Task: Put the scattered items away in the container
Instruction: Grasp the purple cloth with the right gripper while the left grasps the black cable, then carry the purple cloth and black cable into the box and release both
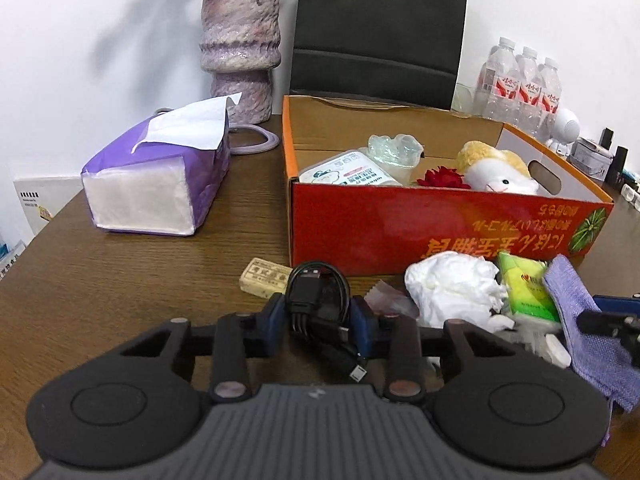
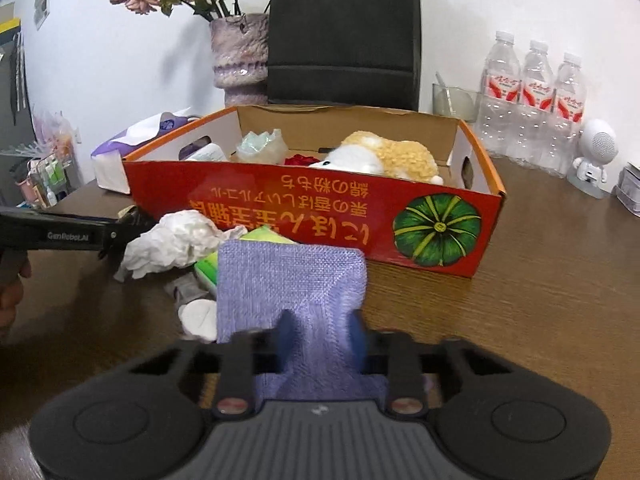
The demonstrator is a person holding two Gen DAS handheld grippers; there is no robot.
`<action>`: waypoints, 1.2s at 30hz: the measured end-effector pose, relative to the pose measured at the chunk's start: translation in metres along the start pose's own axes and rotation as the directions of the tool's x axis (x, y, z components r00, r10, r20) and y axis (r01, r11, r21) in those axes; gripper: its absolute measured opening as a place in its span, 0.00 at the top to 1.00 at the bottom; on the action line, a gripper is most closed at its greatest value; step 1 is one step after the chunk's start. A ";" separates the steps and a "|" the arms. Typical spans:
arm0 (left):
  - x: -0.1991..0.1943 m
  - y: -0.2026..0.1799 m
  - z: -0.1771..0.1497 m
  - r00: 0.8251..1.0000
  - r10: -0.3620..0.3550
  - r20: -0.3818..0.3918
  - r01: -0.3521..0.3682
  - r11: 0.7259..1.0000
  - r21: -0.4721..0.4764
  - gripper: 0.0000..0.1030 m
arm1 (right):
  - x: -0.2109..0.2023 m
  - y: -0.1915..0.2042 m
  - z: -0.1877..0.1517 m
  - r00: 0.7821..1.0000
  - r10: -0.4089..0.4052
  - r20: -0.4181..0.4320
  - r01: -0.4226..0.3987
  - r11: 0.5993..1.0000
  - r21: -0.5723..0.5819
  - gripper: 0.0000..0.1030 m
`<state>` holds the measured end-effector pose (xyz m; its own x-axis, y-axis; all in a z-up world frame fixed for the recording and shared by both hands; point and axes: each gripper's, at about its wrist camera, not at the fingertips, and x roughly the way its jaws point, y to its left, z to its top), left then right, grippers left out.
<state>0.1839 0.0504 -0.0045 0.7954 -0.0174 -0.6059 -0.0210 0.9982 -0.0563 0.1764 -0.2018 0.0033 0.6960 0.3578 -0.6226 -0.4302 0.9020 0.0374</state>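
My left gripper [image 1: 318, 314] is shut on a coiled black USB cable [image 1: 316, 296], just in front of the red cardboard box [image 1: 420, 232]. My right gripper [image 2: 322, 334] is shut on a purple woven cloth [image 2: 292, 280], also seen in the left wrist view [image 1: 592, 332]. The box [image 2: 280, 208] holds a plush toy [image 2: 384, 156], a red flower [image 1: 442, 178], a wipes pack [image 1: 348, 170] and a clear plastic piece [image 1: 394, 148]. On the table lie crumpled white tissue [image 1: 452, 284], a green packet [image 1: 528, 288], a beige bar [image 1: 266, 276] and a white round pad [image 2: 198, 316].
A purple tissue pack [image 1: 160, 176] sits left of the box. A vase [image 1: 240, 48], a black chair [image 1: 380, 32], water bottles [image 2: 532, 100], a glass [image 2: 452, 100] and a white robot figurine [image 2: 592, 160] stand behind and right. The wooden table [image 1: 120, 280] carries everything.
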 end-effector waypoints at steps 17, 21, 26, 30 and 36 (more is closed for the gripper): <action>-0.055 0.007 -0.018 0.997 -0.028 0.076 0.034 0.997 -0.072 0.67 | -0.045 -0.006 -0.012 0.991 -0.072 0.113 0.057 0.990 0.130 0.95; -0.069 0.013 -0.014 0.994 -0.030 0.103 0.038 0.996 -0.083 0.67 | -0.056 -0.005 -0.009 0.987 -0.075 0.140 0.055 0.989 0.138 0.95; -0.083 0.017 0.000 0.987 -0.062 0.146 0.076 0.992 -0.096 0.67 | -0.068 -0.004 0.004 0.980 -0.072 0.188 0.045 0.989 0.143 0.95; -0.087 0.013 0.024 0.978 -0.093 0.186 0.111 0.990 -0.090 0.67 | -0.072 -0.008 0.020 0.972 -0.072 0.224 0.038 0.987 0.153 0.95; -0.073 0.000 0.066 0.962 -0.144 0.232 0.170 0.981 -0.097 0.67 | -0.070 -0.018 0.059 0.950 -0.076 0.304 0.025 0.986 0.168 0.95</action>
<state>0.1659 0.0554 0.0925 0.9087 -0.1469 -0.3908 0.0558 0.9704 -0.2349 0.1689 -0.2290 0.0921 0.8685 0.3449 -0.3561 -0.3101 0.9384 0.1524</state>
